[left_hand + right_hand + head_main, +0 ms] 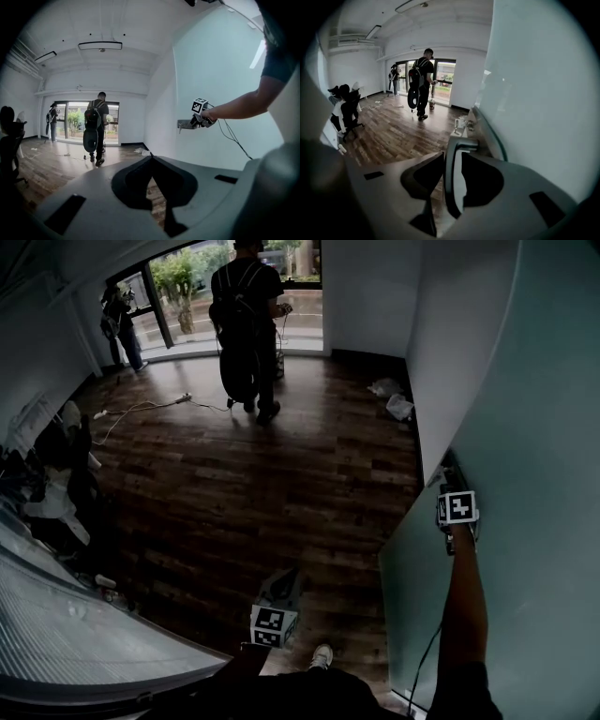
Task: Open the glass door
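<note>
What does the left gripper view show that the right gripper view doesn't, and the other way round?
Only the left gripper view: the right gripper from outside, at the door handle on the glass door, with the person's arm behind it. Only the right gripper view: that handle close up, standing between the right gripper's parted jaws. Both: the wood floor, the windows and a person with a backpack.

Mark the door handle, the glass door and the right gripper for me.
door handle (448,178): right gripper view, its dark bar.
glass door (534,474): head view, bare frosted panel.
right gripper (193,121): left gripper view, between its fingertips.
</note>
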Available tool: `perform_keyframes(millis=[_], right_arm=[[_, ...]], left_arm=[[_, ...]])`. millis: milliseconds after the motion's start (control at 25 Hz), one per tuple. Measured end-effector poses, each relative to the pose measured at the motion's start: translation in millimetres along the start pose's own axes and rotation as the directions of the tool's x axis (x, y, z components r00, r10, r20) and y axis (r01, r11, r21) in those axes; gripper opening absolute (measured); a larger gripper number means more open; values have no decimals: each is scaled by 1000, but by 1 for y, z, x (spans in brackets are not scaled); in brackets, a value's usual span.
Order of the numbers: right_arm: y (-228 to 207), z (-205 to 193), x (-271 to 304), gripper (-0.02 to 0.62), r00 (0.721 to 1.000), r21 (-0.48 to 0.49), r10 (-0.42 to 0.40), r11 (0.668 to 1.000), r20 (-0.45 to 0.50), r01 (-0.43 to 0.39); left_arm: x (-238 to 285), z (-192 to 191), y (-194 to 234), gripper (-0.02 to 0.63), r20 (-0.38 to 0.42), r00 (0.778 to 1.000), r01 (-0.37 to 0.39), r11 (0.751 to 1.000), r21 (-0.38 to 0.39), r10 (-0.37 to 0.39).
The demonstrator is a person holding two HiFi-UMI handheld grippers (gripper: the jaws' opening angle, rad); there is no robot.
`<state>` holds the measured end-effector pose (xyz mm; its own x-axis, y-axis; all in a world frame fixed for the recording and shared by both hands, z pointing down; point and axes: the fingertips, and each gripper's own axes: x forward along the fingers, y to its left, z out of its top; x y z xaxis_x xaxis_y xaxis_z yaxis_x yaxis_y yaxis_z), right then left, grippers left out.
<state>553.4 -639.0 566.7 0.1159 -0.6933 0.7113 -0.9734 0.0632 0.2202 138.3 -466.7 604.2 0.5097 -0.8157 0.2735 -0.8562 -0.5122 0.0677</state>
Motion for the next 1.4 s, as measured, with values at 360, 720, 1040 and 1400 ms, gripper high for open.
perform_keyframes(millis=[360,720,1040,1400], right_arm=[[99,-17,-190,114,836,47,-126,992,534,120],[285,-115,-315,39,738,38,-10,999,675,-21],[371,-182,-393,18,729,35,-9,999,684,-20],[407,-257,-446,17,734,21,17,999,679,-43]], left_arm=[[-90,11,9,6,67,997,26,1000,-3,-26],[-200,-3,18,6,110,994,28,1000,-11,-27],[-282,-18,-5,6,131,988,86,996,-2,-85],[-344,-37,-41,6,143,986,83,997,8,-83]])
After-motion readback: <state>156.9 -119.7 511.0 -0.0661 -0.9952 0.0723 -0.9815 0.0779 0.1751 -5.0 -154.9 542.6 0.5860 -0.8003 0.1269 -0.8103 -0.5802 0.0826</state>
